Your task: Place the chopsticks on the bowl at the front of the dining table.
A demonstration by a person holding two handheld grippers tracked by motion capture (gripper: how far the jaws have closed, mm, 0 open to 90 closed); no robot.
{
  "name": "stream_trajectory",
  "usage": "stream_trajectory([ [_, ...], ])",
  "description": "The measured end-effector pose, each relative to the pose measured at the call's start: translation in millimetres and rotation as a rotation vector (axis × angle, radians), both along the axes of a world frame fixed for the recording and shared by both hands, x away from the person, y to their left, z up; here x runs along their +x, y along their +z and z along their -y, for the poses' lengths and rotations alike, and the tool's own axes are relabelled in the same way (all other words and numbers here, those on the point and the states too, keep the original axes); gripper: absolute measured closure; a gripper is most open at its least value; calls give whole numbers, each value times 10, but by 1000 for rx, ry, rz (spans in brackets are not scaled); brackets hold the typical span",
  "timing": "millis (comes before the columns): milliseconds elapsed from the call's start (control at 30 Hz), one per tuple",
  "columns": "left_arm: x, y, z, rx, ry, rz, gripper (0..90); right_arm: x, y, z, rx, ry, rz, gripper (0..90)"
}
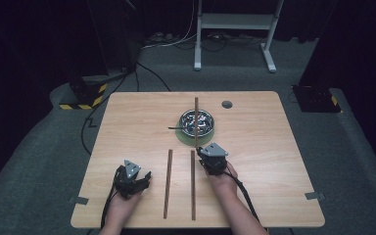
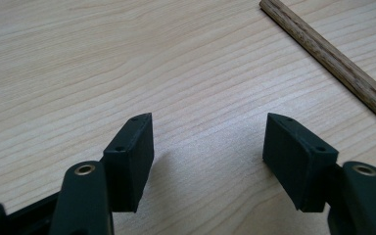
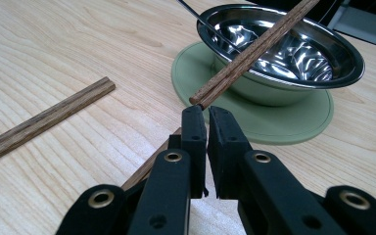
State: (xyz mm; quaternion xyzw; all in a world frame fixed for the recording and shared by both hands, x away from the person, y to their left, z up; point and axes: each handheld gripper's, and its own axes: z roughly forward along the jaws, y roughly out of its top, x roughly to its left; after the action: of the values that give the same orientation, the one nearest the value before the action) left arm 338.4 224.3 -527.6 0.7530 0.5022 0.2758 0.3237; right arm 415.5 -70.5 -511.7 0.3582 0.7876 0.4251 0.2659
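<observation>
One long brown wooden stick [image 3: 254,49] is already leaning on the shiny steel bowl [image 1: 197,122], just past the clenched, empty right claw [image 3: 206,113], while two more sticks [image 1: 168,183] are lying on the worktop [image 1: 274,161] beside the released left claw [image 2: 208,142].

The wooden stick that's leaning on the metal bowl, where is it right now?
In the high view the leaning stick lies across the metal bowl at the table's centre, its near end by the shut right gripper.

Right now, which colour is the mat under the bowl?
Pale green mat, clearest in the right gripper view.
</observation>
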Motion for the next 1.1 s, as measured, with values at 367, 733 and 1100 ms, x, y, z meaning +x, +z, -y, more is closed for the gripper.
stream_trajectory([
  [367,-3,-3,10,-2,0,5,360,-14,-8,-20,-6,10,-2,825],
  [733,-4,-2,10,3,-1,7,362,-17,-4,-18,-8,15,2,797],
  [1100,-1,2,-1,2,-10,-3,364,-32,-11,34,11,-2,-31,668],
])
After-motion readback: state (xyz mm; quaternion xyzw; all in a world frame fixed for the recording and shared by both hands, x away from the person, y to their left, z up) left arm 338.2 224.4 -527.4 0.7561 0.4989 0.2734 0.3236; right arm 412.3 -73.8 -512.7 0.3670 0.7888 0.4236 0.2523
